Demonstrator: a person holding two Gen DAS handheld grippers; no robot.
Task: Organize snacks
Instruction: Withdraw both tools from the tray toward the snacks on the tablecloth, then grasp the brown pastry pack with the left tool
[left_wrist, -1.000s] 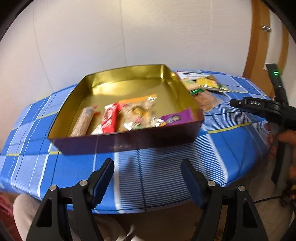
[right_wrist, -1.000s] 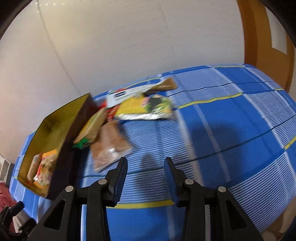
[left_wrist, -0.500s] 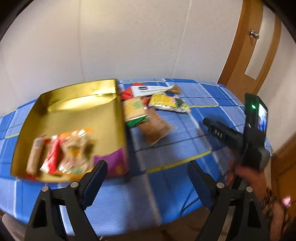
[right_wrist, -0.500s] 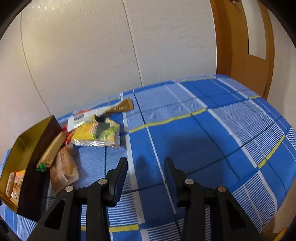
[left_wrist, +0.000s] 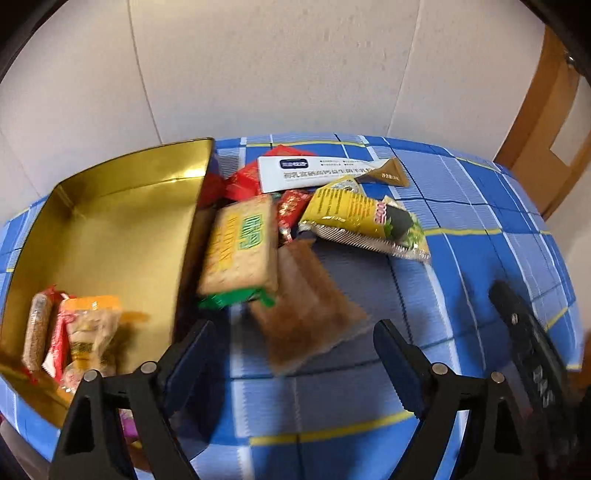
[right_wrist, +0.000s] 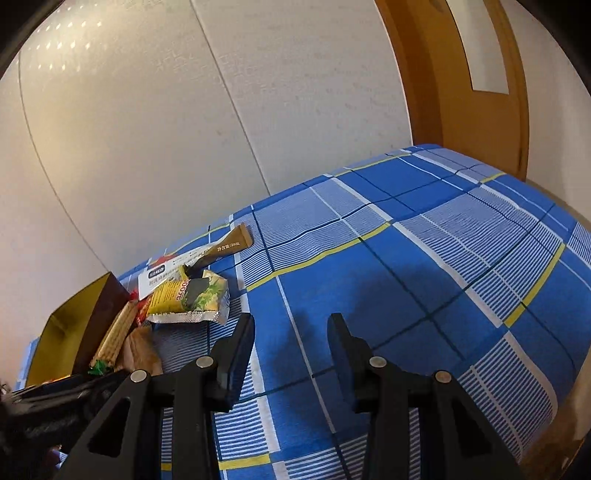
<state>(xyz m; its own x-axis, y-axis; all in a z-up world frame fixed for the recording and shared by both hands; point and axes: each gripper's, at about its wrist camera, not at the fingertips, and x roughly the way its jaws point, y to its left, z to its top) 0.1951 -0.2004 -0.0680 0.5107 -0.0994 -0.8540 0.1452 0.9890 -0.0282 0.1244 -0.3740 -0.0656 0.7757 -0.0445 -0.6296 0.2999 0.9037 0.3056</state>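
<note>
The tin box (left_wrist: 110, 206) is metal, its inside gold and shiny with soft reflections. The tablecloth (left_wrist: 461, 206) is woven cloth, matt, with fine stripes. The yellow snack packet (left_wrist: 354, 214) is glossy plastic film with a crimped silver edge. The brown packet (left_wrist: 306, 306) looks matt. The left gripper (left_wrist: 291, 350) is black matt plastic with metal rivets. The door (right_wrist: 461, 74) is smooth wood.

The blue plaid tablecloth (left_wrist: 480, 206) carries a gold tin (left_wrist: 110, 221) at left and loose snack packets (left_wrist: 306, 314) just beside it, right.
</note>
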